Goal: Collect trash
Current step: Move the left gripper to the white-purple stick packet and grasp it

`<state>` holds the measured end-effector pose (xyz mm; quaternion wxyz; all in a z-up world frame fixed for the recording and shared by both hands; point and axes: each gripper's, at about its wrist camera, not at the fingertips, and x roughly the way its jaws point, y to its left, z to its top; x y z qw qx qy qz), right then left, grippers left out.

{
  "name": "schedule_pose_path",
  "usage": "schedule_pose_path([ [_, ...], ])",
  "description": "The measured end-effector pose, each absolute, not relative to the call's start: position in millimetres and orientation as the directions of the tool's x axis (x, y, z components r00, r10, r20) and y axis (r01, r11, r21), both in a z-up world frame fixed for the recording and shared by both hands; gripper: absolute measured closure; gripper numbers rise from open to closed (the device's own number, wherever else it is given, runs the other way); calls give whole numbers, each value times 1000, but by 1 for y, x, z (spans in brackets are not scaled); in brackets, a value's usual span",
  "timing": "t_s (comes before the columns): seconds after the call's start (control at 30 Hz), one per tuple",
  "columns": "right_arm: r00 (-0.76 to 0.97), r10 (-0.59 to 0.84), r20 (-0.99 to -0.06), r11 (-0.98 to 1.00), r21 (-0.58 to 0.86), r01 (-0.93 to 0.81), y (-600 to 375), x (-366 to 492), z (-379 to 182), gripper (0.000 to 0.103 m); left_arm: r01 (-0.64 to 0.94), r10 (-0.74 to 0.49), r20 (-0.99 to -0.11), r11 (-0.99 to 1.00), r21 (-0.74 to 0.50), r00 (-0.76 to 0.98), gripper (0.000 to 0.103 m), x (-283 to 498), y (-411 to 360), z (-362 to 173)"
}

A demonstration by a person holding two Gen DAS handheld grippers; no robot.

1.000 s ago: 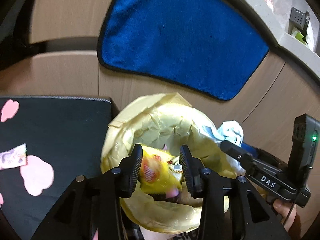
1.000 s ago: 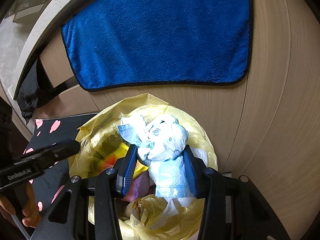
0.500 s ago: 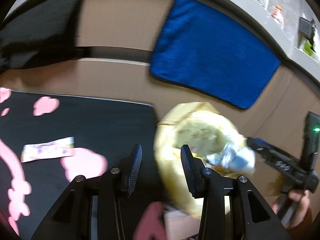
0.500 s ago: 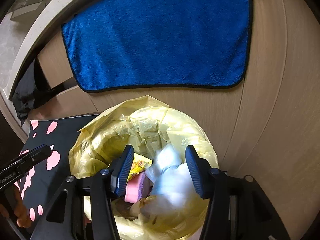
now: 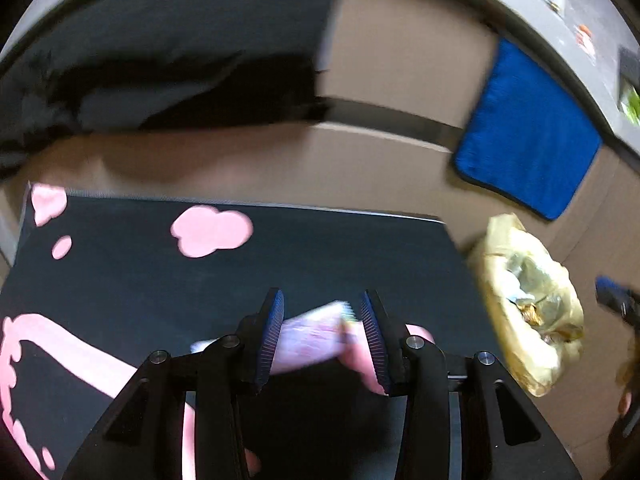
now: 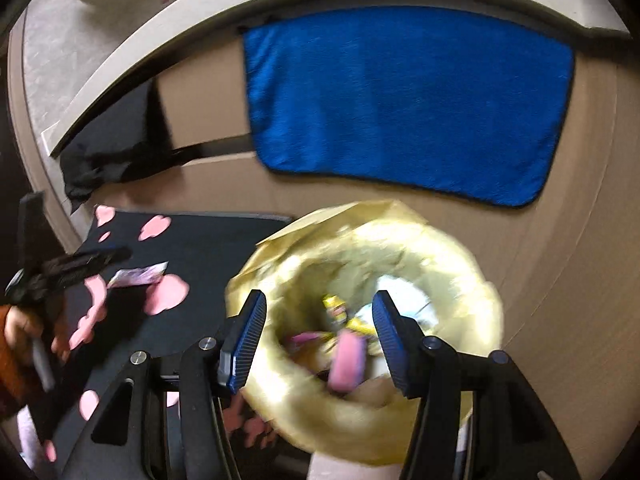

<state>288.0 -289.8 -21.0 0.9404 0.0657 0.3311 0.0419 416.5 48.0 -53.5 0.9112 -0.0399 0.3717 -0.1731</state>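
Observation:
My left gripper (image 5: 322, 300) hangs open over a black mat (image 5: 320, 256) with pink shapes. A pale pink wrapper (image 5: 312, 332) lies flat on the mat and shows blurred between the fingers, which do not press it. In the right wrist view the same wrapper (image 6: 138, 276) lies just past the left gripper (image 6: 100, 258). My right gripper (image 6: 319, 300) stands open above a bin lined with a yellow bag (image 6: 400, 236), nothing between its pads. Inside the bin are a white tissue bundle (image 6: 404, 300), a yellow wrapper (image 6: 340, 312) and a pink piece (image 6: 348, 360).
A blue towel (image 6: 400, 100) hangs on the beige cabinet front behind the bin. The bin (image 5: 528, 308) stands on the floor right of the mat, with the right gripper's tip (image 5: 612, 292) beyond it. A person's hand (image 6: 24, 324) holds the left gripper. Dark cloth (image 5: 160, 92) lies at the back left.
The left gripper let the yellow wrapper drop into the bin and swung left over the mat to the pink wrapper. The right gripper opened, dropped the white tissue bundle into the bin and pulled back.

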Motion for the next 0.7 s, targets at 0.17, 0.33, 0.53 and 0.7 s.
schedule_pose_path([
  [0.17,737,165,-656,980,194,-47,-255,274,-37,50,277,-433,-709,901,-333,557,58,454,87,-77],
  [0.33,693,181,-698,977,206,-47,-231,265,-51,50,368,-490,-732,865,-341,474,57,458,88,-89],
  [0.53,690,162,-706,984,169,-59,-218,260,-49,50,505,-502,-751,822,-261,429,56,426,72,-87],
  [0.7,698,169,-695,984,162,-77,-211,257,-44,50,501,-416,-768,853,-144,488,57,411,54,-87],
])
